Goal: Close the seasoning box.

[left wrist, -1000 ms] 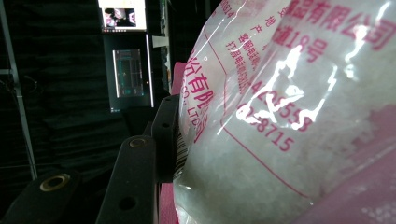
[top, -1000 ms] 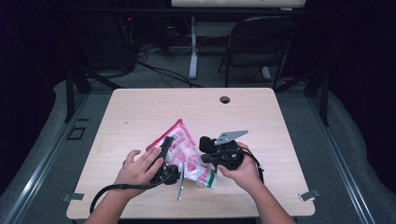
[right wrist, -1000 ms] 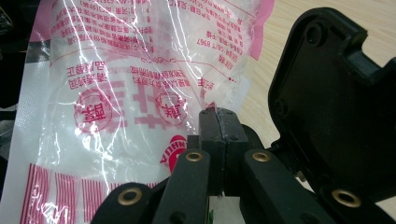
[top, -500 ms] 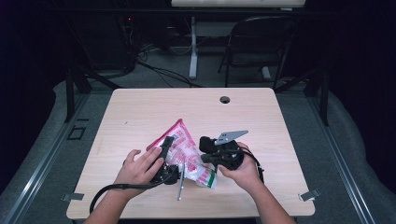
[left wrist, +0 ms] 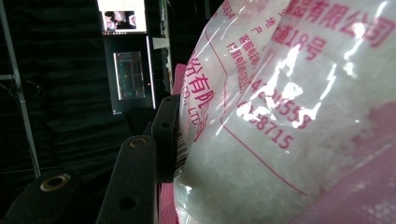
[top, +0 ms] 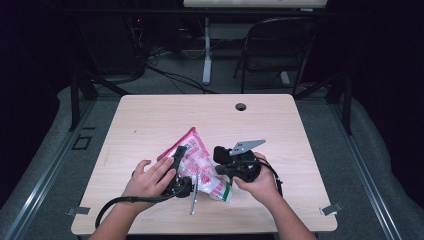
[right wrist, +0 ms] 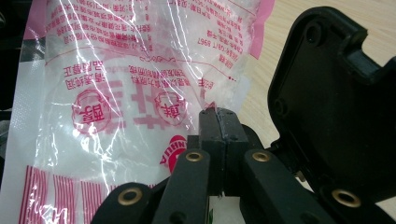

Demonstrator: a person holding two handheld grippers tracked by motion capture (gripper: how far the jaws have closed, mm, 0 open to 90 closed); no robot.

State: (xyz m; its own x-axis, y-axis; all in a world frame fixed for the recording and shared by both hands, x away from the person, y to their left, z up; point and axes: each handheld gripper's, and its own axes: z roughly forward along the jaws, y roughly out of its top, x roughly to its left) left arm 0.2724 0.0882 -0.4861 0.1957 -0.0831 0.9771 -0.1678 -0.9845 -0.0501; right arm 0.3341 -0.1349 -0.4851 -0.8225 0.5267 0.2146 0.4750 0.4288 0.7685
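Nothing moved since a moment ago: same spots for both hands, both tools and the bag.

Nearest, at the front edge of the counter (top: 150, 112): two forearms coming in, one hand on each tool. Just in front of the bag, a thin silver stick (top: 194, 195) lying flat on the wood.

Then the bag (top: 197, 162) itself, see-through plastic with pink print and white grains inside, lying near the middle of the front half of the counter, one corner pointing away. Left tool (top: 176, 172) on the bag's left side, half shut around the fat part of the bag (left wrist: 289, 116), one black jaw pressed flat against the plastic. Right tool (top: 231, 161) on the bag's right side, jaws squeezed tight together (right wrist: 217, 121), a thin edge of the bag (right wrist: 130, 84) seemingly pinched at the tips.

Beyond the bag: bare wood, then a small round hole (top: 241, 107) near the far edge. Past that, a dark chair (top: 280, 50) on the floor.

Done so far, probably: bag caught from both sides. Left to do, probably: pulling or tearing it open. No opening in the plastic yet.
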